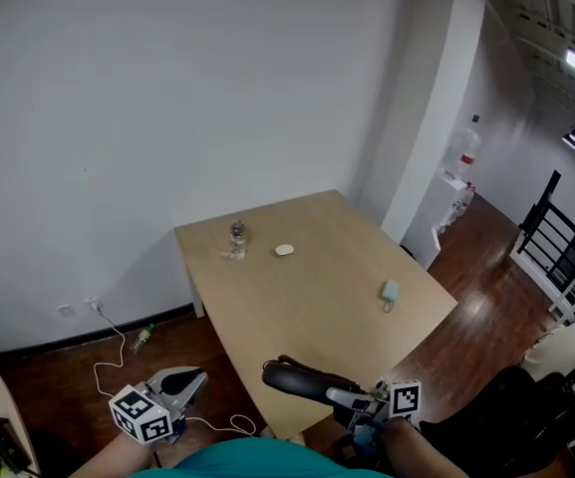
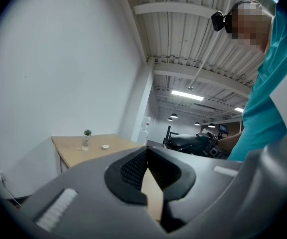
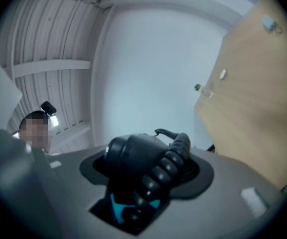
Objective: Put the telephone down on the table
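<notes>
The telephone [image 1: 299, 378] is gripped in the jaws of the right gripper [image 1: 345, 397] at lower centre, with its long axis running leftward. The desk [image 1: 317, 287] lies immediately above it in frame. The left gripper [image 1: 193, 379] jaws are closed on nothing.

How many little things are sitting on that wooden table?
3: a small bottle near the far left corner, a white disc beside it, a pale blue gadget by the right edge.

We cannot tell what three small things on the table [image 1: 317, 307] are: a clear one [image 1: 237, 235] and a white one [image 1: 284, 250] at its far end, a bluish one [image 1: 391, 290] by its right edge. The telephone [image 1: 302, 377] covers part of its near end.
</notes>
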Available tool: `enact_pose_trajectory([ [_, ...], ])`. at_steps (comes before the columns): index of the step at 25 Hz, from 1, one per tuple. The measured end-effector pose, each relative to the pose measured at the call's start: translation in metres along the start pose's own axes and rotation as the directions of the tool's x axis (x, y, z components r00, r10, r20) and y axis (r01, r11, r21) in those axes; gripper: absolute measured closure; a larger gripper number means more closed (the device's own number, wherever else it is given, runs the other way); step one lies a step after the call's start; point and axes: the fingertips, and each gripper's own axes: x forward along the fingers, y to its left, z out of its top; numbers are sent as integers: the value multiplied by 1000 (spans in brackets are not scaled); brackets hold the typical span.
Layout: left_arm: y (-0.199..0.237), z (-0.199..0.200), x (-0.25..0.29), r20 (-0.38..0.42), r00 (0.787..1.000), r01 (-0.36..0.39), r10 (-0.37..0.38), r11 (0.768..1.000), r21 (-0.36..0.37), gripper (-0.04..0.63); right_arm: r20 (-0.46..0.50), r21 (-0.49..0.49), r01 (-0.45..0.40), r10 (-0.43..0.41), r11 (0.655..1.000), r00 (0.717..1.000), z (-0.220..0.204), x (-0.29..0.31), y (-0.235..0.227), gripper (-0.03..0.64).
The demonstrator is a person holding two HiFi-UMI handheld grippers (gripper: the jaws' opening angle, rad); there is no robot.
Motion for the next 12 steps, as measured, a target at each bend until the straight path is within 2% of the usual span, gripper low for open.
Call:
enact_pose_trajectory([
  [2,5,5,28,9,999,-34,34,999,-2,591,-10,9,-16,16,1000,1000,27,-9,-23,313],
  [6,17,21,93,43,994,-100,103,993,-62,591,-60,5,-26,27,1000,998,89,-32,-69,313],
  [9,24,30,140,16,993,-118,118,993,-12,591,-78,1,-18,18,1000,997,139,-44,-106,313],
  [12,37,35,173,-14,994,-111,111,994,5,591,-68,-16,-4,3,1000,998,180,-46,-138,313],
])
